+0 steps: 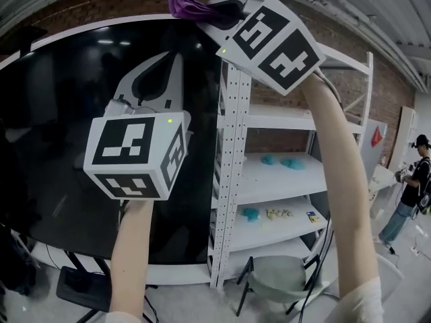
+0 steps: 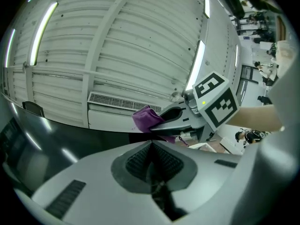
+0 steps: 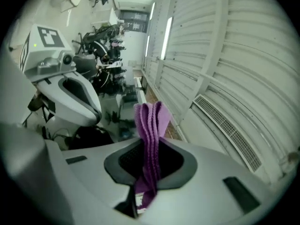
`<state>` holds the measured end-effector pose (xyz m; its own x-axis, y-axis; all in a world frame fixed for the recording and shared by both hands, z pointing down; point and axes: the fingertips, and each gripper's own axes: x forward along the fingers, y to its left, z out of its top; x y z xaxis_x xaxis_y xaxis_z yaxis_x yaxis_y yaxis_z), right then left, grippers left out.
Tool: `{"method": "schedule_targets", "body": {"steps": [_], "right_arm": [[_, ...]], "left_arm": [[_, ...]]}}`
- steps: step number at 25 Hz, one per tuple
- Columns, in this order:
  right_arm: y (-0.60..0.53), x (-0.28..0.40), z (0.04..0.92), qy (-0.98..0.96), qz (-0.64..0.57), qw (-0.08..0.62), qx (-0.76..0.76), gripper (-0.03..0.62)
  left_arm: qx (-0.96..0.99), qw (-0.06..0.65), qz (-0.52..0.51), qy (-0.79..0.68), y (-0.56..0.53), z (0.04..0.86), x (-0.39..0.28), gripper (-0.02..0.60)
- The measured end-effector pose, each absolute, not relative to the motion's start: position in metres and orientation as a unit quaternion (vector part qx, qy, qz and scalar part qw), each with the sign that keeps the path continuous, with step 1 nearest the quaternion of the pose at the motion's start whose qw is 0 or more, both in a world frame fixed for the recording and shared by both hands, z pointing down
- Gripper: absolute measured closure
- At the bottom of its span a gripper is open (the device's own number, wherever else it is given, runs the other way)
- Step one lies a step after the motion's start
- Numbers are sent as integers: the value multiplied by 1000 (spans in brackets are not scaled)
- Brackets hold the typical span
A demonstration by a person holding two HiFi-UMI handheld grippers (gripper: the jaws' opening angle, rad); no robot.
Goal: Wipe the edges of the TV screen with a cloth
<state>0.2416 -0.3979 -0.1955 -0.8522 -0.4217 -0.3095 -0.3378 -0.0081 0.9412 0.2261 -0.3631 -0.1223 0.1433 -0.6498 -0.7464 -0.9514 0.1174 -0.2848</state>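
Note:
A large black TV screen with a white frame fills the left of the head view. My right gripper is raised to the TV's top right corner and is shut on a purple cloth, which rests on the top edge. That cloth stands folded between the jaws in the right gripper view. My left gripper is held in front of the screen, jaws closed together with nothing between them. In the left gripper view the purple cloth and the right gripper show against the TV's upper edge.
A white metal shelf unit stands right beside the TV, with small blue items on its shelves. A grey chair sits below it. A person stands at the far right. A brick wall is behind.

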Motion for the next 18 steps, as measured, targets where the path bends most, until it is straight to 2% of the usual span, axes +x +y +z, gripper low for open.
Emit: {"method": "schedule_targets", "body": {"steps": [11, 15, 18], "right_arm": [[-416, 290, -197, -802, -522, -129, 259, 531], [-426, 295, -170, -845, -449, -181, 225, 531], [-433, 292, -136, -856, -427, -196, 216, 531]], "left_arm": [[-665, 393, 174, 611, -386, -98, 246, 566], [-669, 390, 168, 610, -391, -84, 250, 566], [-673, 384, 168, 610, -391, -69, 252, 566]]}}
